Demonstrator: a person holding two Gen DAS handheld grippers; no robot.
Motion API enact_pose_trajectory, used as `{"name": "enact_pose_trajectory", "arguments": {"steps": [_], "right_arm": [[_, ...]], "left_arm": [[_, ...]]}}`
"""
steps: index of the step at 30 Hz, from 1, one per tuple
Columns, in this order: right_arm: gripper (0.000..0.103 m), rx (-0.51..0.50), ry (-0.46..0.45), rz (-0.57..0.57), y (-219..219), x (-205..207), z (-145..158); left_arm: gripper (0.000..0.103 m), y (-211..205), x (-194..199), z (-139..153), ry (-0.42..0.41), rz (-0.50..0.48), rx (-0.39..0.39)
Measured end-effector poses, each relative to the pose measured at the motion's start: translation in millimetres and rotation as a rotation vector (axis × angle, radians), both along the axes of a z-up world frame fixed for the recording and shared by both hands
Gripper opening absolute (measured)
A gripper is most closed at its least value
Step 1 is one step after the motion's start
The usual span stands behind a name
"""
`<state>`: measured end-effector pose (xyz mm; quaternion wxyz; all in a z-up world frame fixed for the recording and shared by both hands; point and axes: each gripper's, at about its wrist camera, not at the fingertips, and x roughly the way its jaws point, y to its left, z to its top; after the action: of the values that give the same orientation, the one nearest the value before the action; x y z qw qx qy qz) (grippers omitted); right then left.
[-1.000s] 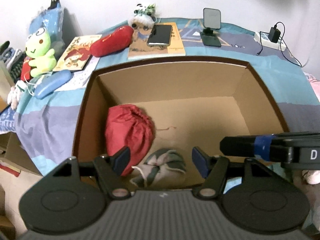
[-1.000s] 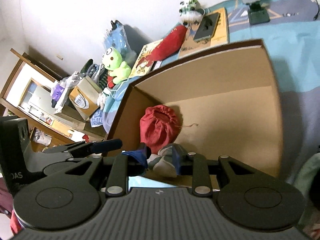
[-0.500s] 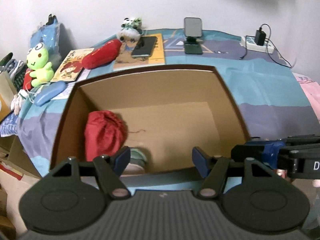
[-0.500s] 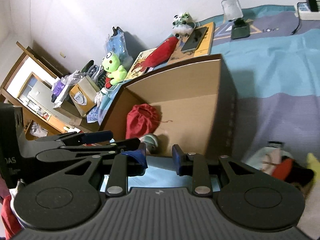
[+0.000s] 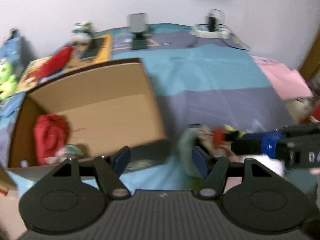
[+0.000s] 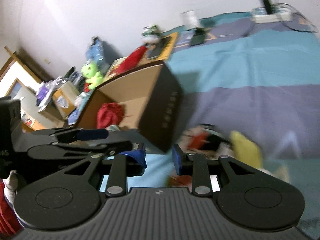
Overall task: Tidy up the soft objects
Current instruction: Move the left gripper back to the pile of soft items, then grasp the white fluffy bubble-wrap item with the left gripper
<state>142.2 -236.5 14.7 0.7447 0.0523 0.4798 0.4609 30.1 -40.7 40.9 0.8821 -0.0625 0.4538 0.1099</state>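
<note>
An open cardboard box point(image 5: 112, 100) stands on the bed and holds a red drawstring pouch point(image 5: 50, 138) and a grey-green soft bundle point(image 5: 70, 150); the box also shows in the right wrist view point(image 6: 160, 104). A blurred pile of soft items point(image 5: 216, 136) lies on the bedspread right of the box, with a yellow piece point(image 6: 246, 148) and a red piece point(image 6: 198, 142). My left gripper point(image 5: 160, 160) is open and empty in front of the box's right corner. My right gripper point(image 6: 159, 156) is open and empty just short of the pile.
Along the wall stand a phone stand point(image 5: 138, 30), a power strip with charger point(image 5: 212, 30), a book with a phone point(image 5: 96, 48), a red cushion point(image 5: 54, 64) and a green frog plush point(image 5: 6, 78). A pink cloth point(image 5: 284, 80) lies at right.
Both grippers have swung right, away from the box opening toward the soft pile on the bedspread. The box contents have not moved. Both views are motion-blurred now.
</note>
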Motion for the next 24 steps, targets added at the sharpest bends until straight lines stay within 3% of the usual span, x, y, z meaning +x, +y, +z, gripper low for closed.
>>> {"name": "enact_pose_trajectory", "arguments": {"steps": [8,12,17,18,24], "right_arm": [[0.012,-0.074,0.046,-0.202,-82,16,-18],[0.015,-0.073,0.11,-0.23,-99,17,-33],[0.015,-0.058,0.172,-0.191,-93,13,-50],[0.015,-0.059,0.181,-0.184,-91,12,-53],[0.015,-0.033,0.222,-0.163,-90,15,-59]], "left_arm": [[0.07,-57,-1,-15,-0.042,-0.292,-0.213],[0.071,-87,4,-31,-0.024,-0.413,-0.287],[0.069,-107,22,-59,0.041,-0.431,-0.286],[0.06,-108,26,-63,0.05,-0.426,-0.29],[0.045,-116,34,-71,0.051,-0.424,-0.29]]}}
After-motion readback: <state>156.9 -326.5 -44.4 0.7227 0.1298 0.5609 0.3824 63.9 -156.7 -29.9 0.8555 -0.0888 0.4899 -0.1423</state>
